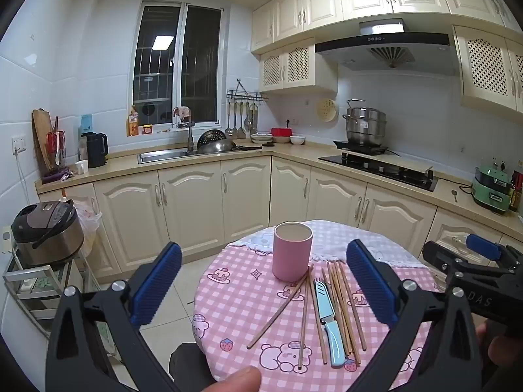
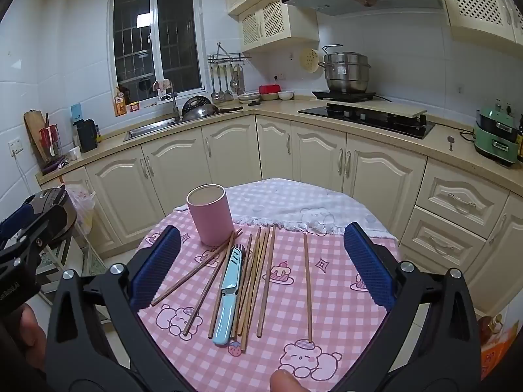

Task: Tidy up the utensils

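1. Left gripper (image 1: pixel 263 281), left wrist view: both blue pads stand wide apart with nothing between them, above the near edge of the round table (image 1: pixel 228 297). The pink cup (image 1: pixel 292 251) stands upright just ahead; the chopsticks (image 1: pixel 340 307) and the blue knife (image 1: pixel 328 321) lie flat to its right, closer to the right pad, long axes running roughly away from the camera. One chopstick (image 1: pixel 279 307) lies slantwise, its far end touching the cup's base.

2. Same view: the right gripper (image 1: pixel 470 258) appears at the right edge, seen side-on.

3. Right gripper (image 2: pixel 261 268), right wrist view: pads likewise spread wide and empty. The utensil bundle (image 2: pixel 251 281) lies almost centred between them, lengthwise along the fingers, so this hand looks the better placed for a first pick; a crosswise grasp would probably need a wrist roll.

4. Shown only here: a lone chopstick (image 2: pixel 307 285) well right of the bundle, and a fork head (image 2: pixel 241 251) beside the knife (image 2: pixel 228 292). The cup (image 2: pixel 210 214) stands ahead-left.
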`<move>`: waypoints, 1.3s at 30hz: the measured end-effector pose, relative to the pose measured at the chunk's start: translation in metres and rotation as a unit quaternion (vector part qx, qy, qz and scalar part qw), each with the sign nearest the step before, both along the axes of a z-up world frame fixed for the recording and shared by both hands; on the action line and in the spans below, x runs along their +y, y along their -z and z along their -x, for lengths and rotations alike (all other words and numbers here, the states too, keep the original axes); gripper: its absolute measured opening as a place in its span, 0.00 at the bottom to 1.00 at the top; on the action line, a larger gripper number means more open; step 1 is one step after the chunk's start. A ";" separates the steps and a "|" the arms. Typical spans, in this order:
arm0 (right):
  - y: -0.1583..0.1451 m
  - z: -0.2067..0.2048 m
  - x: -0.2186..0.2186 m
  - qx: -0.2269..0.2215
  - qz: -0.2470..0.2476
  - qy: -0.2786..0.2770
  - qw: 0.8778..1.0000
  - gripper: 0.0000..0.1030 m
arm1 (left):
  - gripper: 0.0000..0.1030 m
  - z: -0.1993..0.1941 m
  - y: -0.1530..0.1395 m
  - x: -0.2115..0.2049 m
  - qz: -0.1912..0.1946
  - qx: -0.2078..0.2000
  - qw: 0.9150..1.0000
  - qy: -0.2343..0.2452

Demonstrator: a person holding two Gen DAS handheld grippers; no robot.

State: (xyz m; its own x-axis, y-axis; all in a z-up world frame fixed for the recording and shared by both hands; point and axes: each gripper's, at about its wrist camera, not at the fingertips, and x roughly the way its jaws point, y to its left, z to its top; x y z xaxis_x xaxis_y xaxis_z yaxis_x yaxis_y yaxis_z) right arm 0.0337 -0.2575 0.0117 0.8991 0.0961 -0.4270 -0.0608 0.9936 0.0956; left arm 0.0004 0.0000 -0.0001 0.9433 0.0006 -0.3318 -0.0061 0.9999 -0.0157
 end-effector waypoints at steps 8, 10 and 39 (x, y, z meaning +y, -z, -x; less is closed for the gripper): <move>0.000 0.000 -0.001 -0.001 -0.001 0.001 1.000 0.94 | 0.96 0.000 0.000 0.000 -0.003 -0.003 1.000 -0.001; 0.000 0.000 -0.001 -0.001 -0.003 0.001 1.000 0.94 | 0.96 -0.001 0.001 -0.001 -0.002 -0.002 1.000 -0.002; 0.007 -0.003 -0.007 0.006 -0.008 0.002 1.000 0.94 | 0.96 -0.007 0.012 -0.001 0.002 0.008 1.000 0.002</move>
State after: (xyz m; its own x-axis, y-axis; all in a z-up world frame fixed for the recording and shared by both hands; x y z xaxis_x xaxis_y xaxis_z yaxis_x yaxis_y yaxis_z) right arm 0.0364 -0.2642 0.0050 0.8947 0.0986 -0.4357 -0.0552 0.9923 0.1113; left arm 0.0071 -0.0014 -0.0121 0.9376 -0.0048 -0.3477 -0.0025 0.9998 -0.0205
